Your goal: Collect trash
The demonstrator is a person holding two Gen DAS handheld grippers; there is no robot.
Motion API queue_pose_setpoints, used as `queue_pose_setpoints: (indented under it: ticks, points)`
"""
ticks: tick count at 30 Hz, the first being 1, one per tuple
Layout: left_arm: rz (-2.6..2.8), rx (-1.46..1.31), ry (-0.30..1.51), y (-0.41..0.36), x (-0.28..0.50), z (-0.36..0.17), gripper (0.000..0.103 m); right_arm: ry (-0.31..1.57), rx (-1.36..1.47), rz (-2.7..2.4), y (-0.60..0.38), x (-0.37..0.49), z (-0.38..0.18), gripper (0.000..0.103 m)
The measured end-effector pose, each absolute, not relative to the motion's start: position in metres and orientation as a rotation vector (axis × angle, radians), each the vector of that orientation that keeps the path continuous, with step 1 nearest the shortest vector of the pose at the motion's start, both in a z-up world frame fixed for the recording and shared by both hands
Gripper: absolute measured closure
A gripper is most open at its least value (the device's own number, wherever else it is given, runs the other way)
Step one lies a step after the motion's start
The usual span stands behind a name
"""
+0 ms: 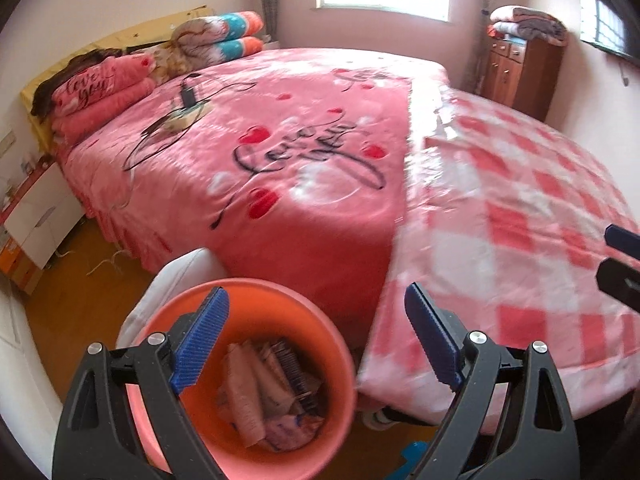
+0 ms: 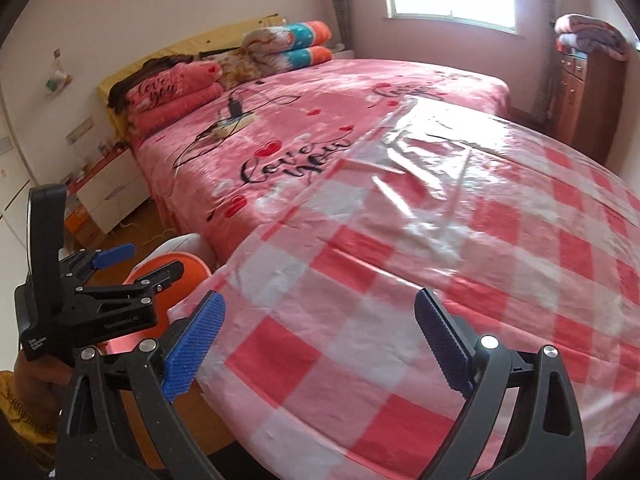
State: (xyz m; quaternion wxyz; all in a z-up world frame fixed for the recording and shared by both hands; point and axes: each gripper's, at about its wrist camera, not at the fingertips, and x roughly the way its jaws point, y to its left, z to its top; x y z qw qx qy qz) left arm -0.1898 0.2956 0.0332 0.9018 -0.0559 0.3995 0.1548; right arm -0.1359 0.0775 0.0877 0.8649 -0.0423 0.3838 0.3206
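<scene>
Orange trash bin [image 1: 240, 364] holds wrappers [image 1: 268, 396] beside the bed [image 1: 280, 160]. Left hand-held gripper [image 1: 316, 340]: released, empty. Right hand-held gripper [image 2: 320, 344]: released, empty, above the checked blanket [image 2: 440, 260].

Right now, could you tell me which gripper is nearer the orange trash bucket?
Left. The left gripper hangs open just above the orange trash bucket; the right gripper is over the checkered blanket.

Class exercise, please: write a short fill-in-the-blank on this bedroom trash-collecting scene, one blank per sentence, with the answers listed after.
1. The trash lies inside an orange ____.
2. The left gripper is ____, with nothing between its pads.
3. The power strip lies on the ____.
4. Folded blankets sit on top of the wooden ____.

Missing words: bucket; open; bed; cabinet
</scene>
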Motion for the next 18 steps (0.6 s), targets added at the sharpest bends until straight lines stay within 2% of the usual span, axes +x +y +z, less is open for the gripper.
queue_pose_setpoints:
  ticks: [18]
  points:
    - [0.118, -0.048, 0.761, 0.211, -0.162, 0.069, 0.013, 0.685, -0.042, 0.452, -0.012, -0.140, 0.113, 0.008]
